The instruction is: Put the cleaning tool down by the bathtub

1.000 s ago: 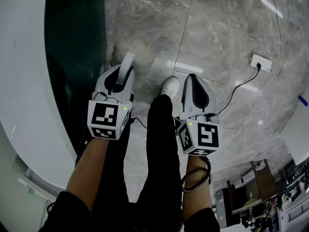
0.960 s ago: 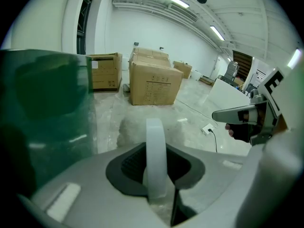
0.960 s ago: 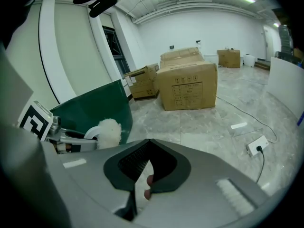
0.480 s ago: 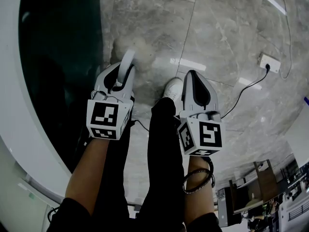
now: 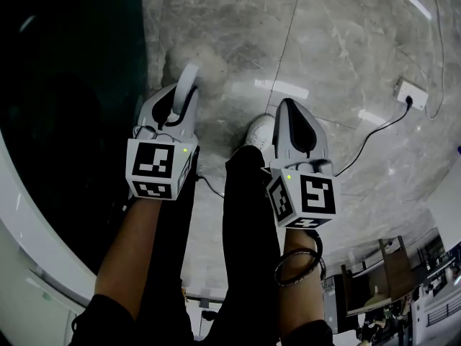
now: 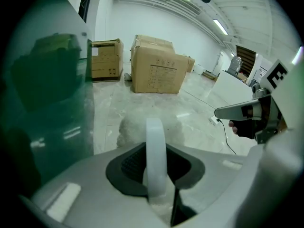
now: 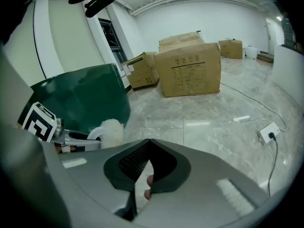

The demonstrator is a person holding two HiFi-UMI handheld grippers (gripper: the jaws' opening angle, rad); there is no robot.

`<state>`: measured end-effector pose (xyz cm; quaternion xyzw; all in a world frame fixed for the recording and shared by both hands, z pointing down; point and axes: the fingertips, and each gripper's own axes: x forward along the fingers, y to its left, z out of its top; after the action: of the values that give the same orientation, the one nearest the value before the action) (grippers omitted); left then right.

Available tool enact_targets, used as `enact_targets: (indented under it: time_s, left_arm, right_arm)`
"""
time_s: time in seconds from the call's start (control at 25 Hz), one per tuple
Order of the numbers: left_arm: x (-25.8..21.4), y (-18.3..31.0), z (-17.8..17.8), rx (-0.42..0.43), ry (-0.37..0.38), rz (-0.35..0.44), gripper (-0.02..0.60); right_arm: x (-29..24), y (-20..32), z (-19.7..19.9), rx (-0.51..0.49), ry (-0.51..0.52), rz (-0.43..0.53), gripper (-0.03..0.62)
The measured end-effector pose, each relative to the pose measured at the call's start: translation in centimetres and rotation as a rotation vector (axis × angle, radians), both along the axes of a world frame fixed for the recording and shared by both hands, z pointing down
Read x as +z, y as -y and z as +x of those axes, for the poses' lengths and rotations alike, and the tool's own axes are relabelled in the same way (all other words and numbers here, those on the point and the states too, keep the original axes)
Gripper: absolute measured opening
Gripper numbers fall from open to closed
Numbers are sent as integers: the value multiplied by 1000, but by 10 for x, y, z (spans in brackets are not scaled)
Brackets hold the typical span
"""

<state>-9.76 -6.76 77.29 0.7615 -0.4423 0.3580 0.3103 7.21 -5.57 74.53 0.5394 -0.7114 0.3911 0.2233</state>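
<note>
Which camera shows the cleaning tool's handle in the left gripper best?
Left gripper view: the white handle stands centre frame, clamped in the left gripper. Head view shows it from above, curving out of the jaws; right gripper view shows mainly the fluffy head.

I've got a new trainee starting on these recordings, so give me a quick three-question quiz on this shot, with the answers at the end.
1. True or false: the right tool is gripping the duster.
2. In the head view, where is the dark green bathtub relative to the left tool? A) to its left B) to its right C) directly under the right tool
3. Fill in: on the floor ahead of both tools stand cardboard ___.

Key: 1 false, because the left tool is shut on the duster's white handle and the right tool is shut with nothing in it. 2 A. 3 boxes.
</note>
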Motion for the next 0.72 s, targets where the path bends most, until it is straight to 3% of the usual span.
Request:
enact_targets:
  time_s: [0.72]
  left_arm:
    - [94,-15,-15,-36,19,-52,83]
  right_arm:
    - [87,-8,-17,-22,24,-44,23]
